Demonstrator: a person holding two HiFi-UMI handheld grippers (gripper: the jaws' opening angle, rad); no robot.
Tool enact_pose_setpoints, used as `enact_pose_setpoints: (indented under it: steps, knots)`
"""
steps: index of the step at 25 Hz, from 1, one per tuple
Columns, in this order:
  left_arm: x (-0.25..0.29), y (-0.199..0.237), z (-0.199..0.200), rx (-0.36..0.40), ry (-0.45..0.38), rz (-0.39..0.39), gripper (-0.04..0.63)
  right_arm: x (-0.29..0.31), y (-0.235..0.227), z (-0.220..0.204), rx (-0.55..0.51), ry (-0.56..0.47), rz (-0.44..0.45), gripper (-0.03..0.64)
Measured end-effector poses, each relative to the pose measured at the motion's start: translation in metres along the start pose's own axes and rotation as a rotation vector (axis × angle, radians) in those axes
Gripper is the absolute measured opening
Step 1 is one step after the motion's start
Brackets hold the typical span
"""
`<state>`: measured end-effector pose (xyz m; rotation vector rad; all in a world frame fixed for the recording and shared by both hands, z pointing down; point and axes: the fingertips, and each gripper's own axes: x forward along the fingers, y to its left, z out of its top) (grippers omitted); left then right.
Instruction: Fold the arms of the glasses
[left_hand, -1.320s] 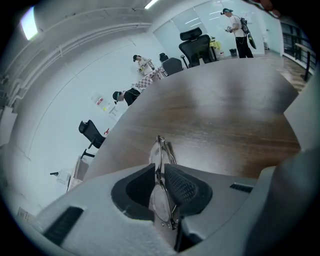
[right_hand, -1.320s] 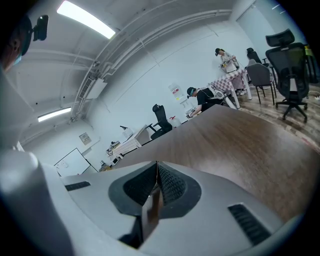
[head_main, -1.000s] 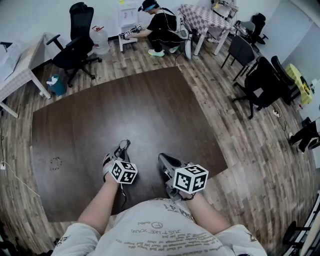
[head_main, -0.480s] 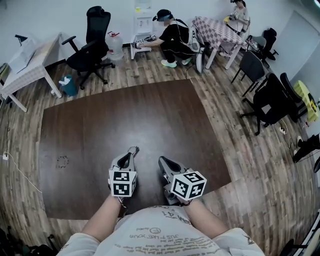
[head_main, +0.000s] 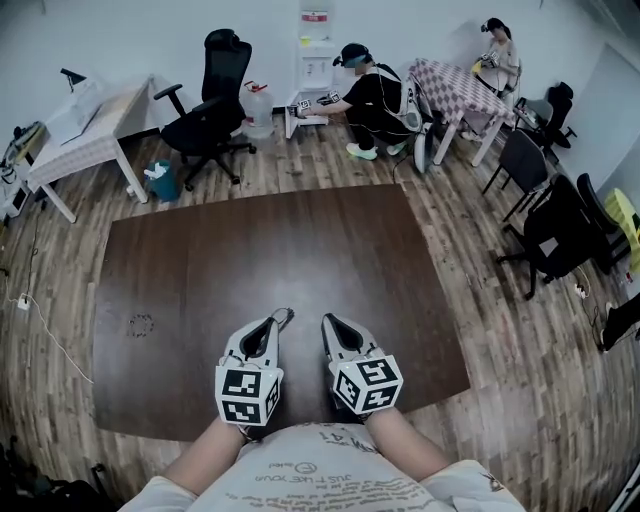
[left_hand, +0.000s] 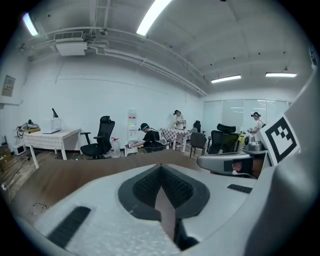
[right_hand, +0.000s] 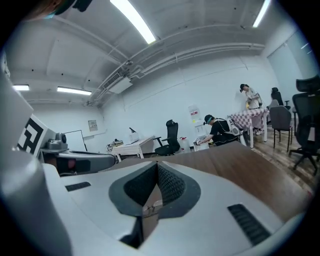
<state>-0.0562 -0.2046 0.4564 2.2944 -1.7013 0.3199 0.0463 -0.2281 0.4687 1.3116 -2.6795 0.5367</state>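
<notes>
The left gripper (head_main: 272, 323) hangs over the table (head_main: 200, 260), clenched tight; a thin wire loop, the glasses (head_main: 284, 315) by the look of it, pokes out at its tip. Just right of that, the right gripper (head_main: 329, 323) sits level beside it, jaws drawn together; a small metal bit glints in the slit, pinched or not I cannot tell.

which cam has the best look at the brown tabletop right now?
Head view. It looks steeply down on the brown tabletop and takes in almost its whole outline, with the wood floor around it. The left gripper view and the right gripper view each show only a low, foreshortened strip of it, seen at a flat angle.
</notes>
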Motion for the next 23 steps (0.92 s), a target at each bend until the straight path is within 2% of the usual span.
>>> enact_pose_setpoints:
  steps: [10,23]
  knots:
    - [-0.002,0.008,-0.013,-0.020,0.043,0.021,0.014,0.007,0.007,-0.010,0.029,0.033,0.033,0.014]
    - [0.005,0.010,-0.016,-0.031,0.056,0.012,0.014,0.011,0.003,-0.016,0.043,0.055,0.036,0.014]
